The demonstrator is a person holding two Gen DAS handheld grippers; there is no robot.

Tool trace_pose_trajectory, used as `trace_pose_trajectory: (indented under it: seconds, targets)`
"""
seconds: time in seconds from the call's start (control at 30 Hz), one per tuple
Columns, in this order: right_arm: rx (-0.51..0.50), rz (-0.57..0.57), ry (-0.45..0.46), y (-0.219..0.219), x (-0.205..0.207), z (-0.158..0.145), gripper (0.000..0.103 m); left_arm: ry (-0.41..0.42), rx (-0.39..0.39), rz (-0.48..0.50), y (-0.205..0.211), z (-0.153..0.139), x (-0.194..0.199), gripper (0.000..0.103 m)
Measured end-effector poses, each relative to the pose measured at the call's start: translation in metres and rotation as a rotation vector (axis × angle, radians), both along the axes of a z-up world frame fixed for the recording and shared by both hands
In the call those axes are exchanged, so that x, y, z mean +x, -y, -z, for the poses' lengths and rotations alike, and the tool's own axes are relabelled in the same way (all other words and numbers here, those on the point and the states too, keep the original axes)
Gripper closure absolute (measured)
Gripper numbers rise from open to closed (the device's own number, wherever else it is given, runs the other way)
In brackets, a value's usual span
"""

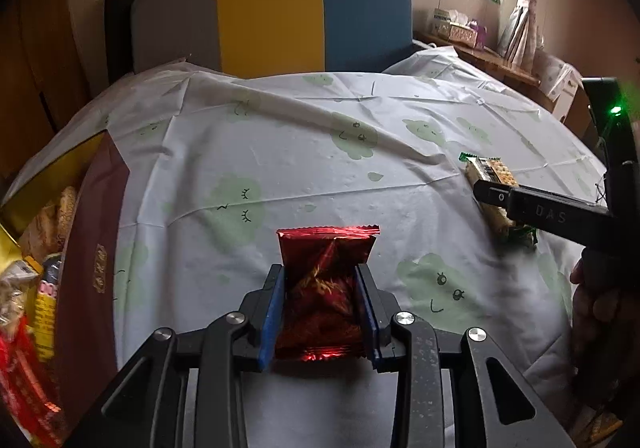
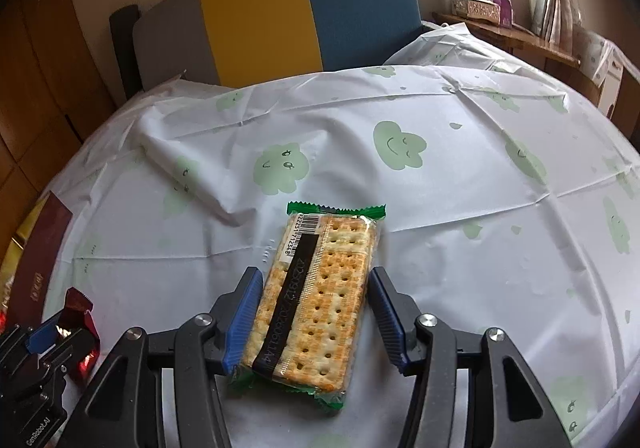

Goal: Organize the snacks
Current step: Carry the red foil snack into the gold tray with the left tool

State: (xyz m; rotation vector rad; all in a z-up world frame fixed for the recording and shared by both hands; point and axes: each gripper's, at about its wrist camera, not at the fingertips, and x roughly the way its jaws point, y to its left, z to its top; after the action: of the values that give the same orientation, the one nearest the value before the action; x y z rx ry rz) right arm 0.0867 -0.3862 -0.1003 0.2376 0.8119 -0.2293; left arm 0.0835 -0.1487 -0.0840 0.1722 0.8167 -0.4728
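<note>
My left gripper (image 1: 320, 276) is shut on a red foil snack packet (image 1: 324, 288), its blue pads pressing both sides just above the cloth. It also shows in the right wrist view (image 2: 82, 332) at the lower left. My right gripper (image 2: 316, 280) is open around a clear, green-edged cracker pack (image 2: 316, 296) that lies flat on the tablecloth. The left pad is near the pack's edge and the right pad stands apart from it. The cracker pack (image 1: 490, 176) also shows at the right of the left wrist view, under the right gripper's finger (image 1: 520, 200).
A maroon and gold box (image 1: 84, 248) full of several snacks stands at the left edge of the table. A white tablecloth (image 2: 440, 176) with green cloud faces covers the table. A grey, yellow and blue chair back (image 1: 272, 16) stands behind it.
</note>
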Motion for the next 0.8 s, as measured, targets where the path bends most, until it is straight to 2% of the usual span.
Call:
trace_pose_trajectory:
  seconds: [0.13,0.3,0.8]
  targets:
    - [-0.049,0.001,-0.021,-0.006,0.003,0.001,0.047,0.01,-0.004,-0.005,0.005,-0.001,0.002,0.068]
    - [-0.07,0.003,-0.029,-0.007,0.005,0.001,0.047,-0.055,-0.041,-0.047,-0.003,-0.012,0.004,0.07]
    - [-0.084,0.005,-0.029,-0.01,0.004,0.002,0.047,0.029,-0.096,-0.097,-0.044,-0.077,-0.032,0.069]
